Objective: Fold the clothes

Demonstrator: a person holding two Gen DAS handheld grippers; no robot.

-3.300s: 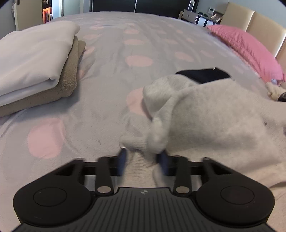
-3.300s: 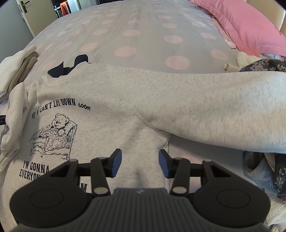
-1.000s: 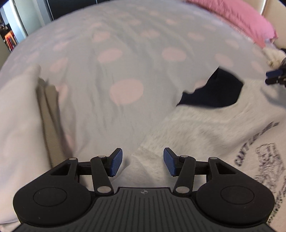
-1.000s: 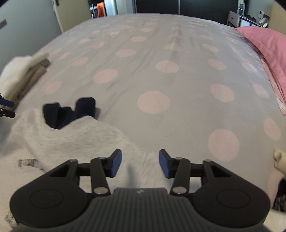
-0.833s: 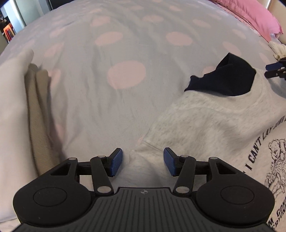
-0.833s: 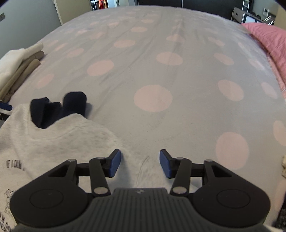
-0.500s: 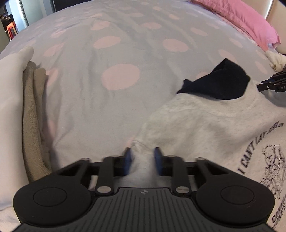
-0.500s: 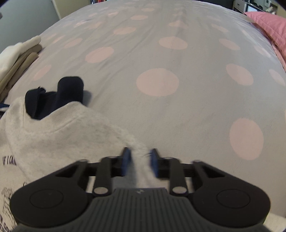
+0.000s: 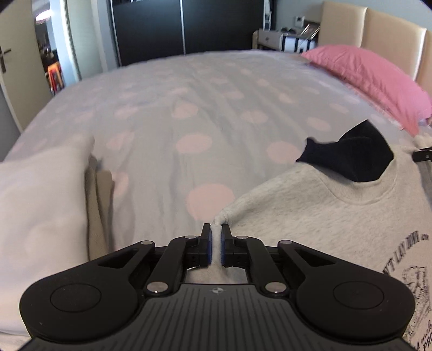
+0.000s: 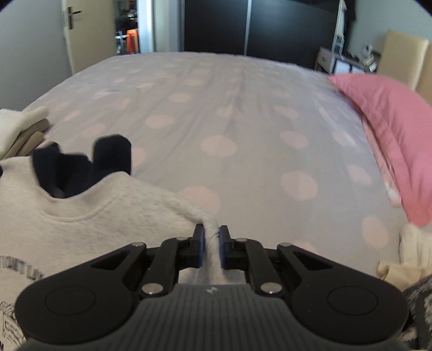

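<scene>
Your left gripper [image 9: 215, 244] is clamped on one shoulder of the grey printed sweatshirt [image 9: 324, 216]; your right gripper [image 10: 210, 247] pinches the opposite shoulder [image 10: 81, 229]. The garment's top edge spans between them, with dark navy fabric [image 9: 351, 156] at its neckline. Beneath lies a pink-dotted duvet [image 10: 243, 121]. Folded clothes [image 9: 40, 202] sit left, a pink pillow [image 10: 391, 129] right, dark wardrobe doors [image 9: 189, 24] behind.

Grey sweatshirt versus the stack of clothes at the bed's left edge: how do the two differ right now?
The grey sweatshirt is unfolded and spread open, printed front up; the stack of clothes is already folded into layers. The sweatshirt is pinched at both shoulders by the left gripper and the right gripper; nothing touches the stack. The sweatshirt bears dark lettering; the stack looks plain white over beige. Both lie on the spotted bedspread.
</scene>
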